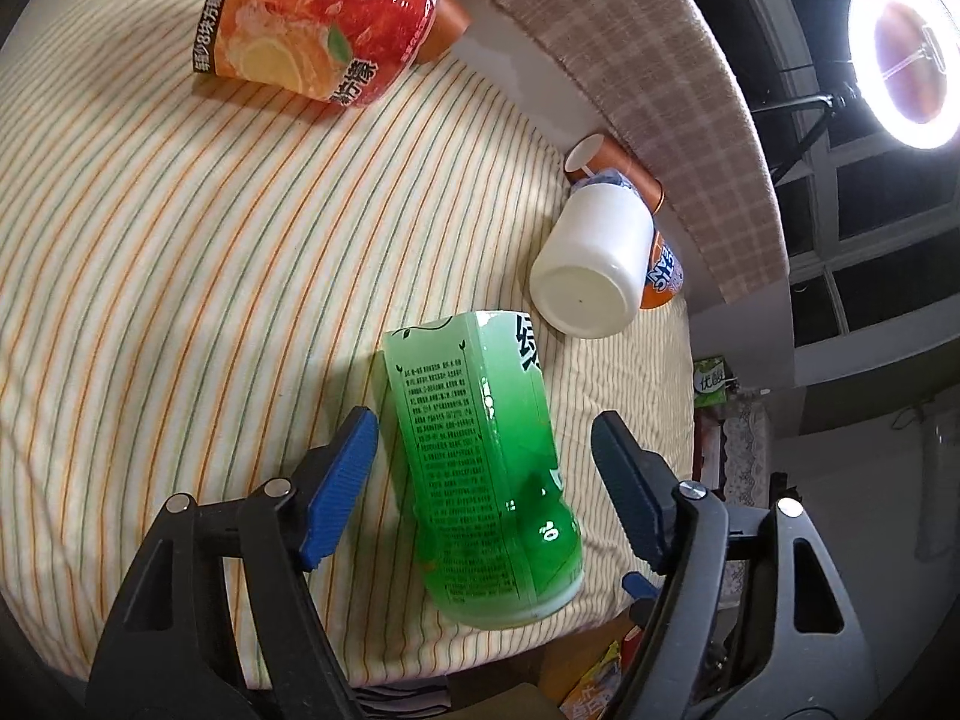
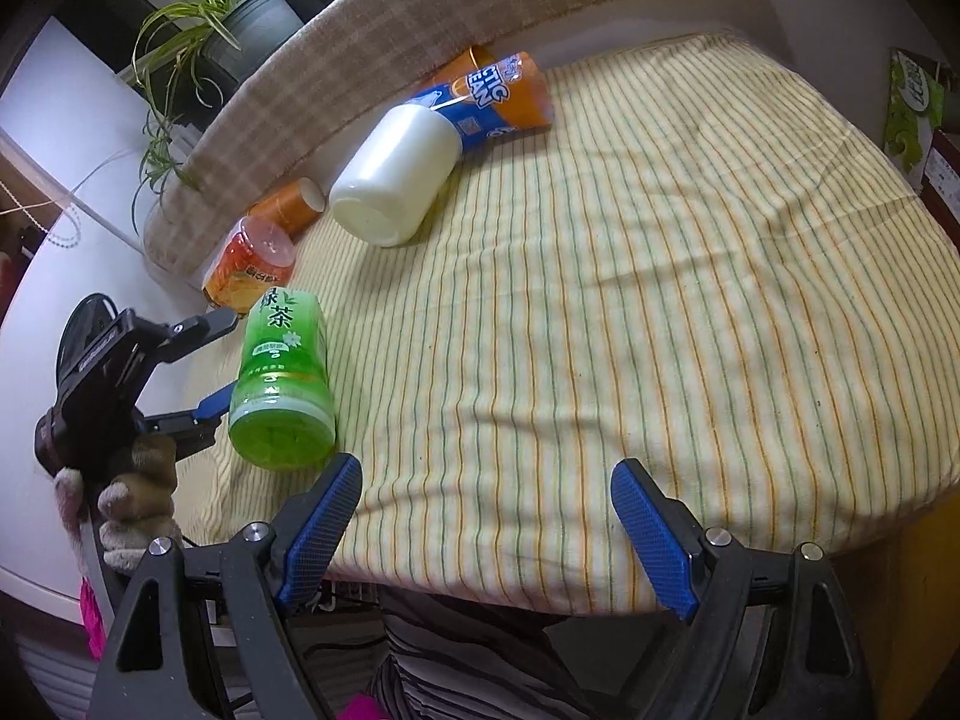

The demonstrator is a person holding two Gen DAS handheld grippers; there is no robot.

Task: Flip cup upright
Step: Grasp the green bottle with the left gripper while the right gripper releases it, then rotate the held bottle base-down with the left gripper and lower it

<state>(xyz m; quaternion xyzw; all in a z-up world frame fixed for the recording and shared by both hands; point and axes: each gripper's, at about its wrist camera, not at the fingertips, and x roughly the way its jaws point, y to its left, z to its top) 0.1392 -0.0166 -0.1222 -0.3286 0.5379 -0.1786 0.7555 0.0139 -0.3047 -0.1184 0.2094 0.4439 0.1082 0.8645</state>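
Note:
A green tea cup lies on its side on the striped cloth, near the table's front edge; it also shows in the right wrist view. My left gripper is open with its blue pads on either side of the green cup, not touching it; the right wrist view shows it straddling the cup. A white cup lies on its side further back, bottom toward me, also in the right wrist view. My right gripper is open and empty over the front edge.
An orange lemon-tea cup lies on its side at the back. An orange-and-blue cup and a small orange cup lie against the plaid backrest. A ring light stands at the right. The table edge is close.

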